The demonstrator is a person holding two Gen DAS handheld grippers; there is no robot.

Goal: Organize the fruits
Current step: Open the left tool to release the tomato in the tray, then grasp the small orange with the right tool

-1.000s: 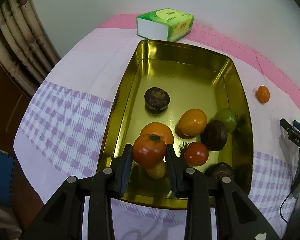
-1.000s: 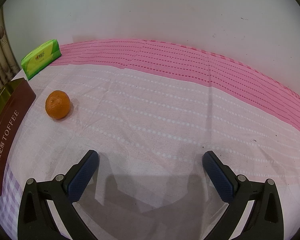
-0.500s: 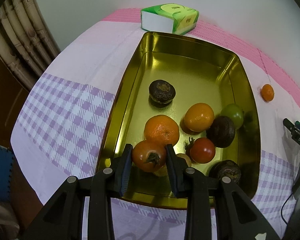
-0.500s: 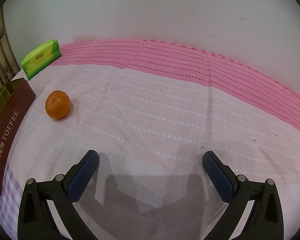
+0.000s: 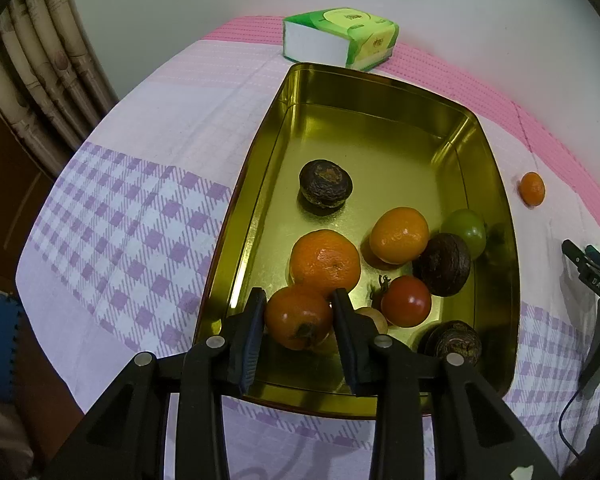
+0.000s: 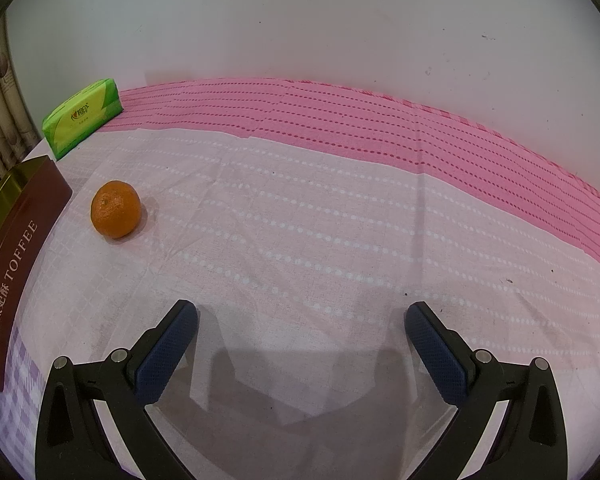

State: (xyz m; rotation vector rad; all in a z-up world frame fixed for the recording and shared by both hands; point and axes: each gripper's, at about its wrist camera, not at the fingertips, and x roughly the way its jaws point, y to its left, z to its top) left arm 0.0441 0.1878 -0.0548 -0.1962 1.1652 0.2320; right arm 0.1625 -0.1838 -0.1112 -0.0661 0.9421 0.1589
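My left gripper [image 5: 300, 312] is shut on an orange-red tomato [image 5: 298, 317], held low over the near end of the gold tin [image 5: 240, 216]. The tin holds two oranges [image 5: 325, 262] [image 5: 399, 234], a red tomato [image 5: 406, 301], a green fruit [image 5: 465, 229], three dark wrinkled fruits [image 5: 325, 183] and a pale fruit [image 5: 374, 318] partly hidden behind the finger. A small orange [image 6: 116, 209] lies on the cloth right of the tin; it also shows in the left wrist view [image 5: 532, 188]. My right gripper [image 6: 302, 336] is open and empty above the cloth, away from the orange.
A green tissue pack [image 5: 340, 38] lies beyond the tin's far end, near the wall. The tin's brown side [image 6: 16, 268] reads TOFFEE. A curtain [image 5: 40, 64] hangs at the left. The table edge drops off at the near left.
My left gripper has carried the tomato lower and nearer, down into the tin's near end, and the tomato has tipped stem-down. The right gripper has not moved.
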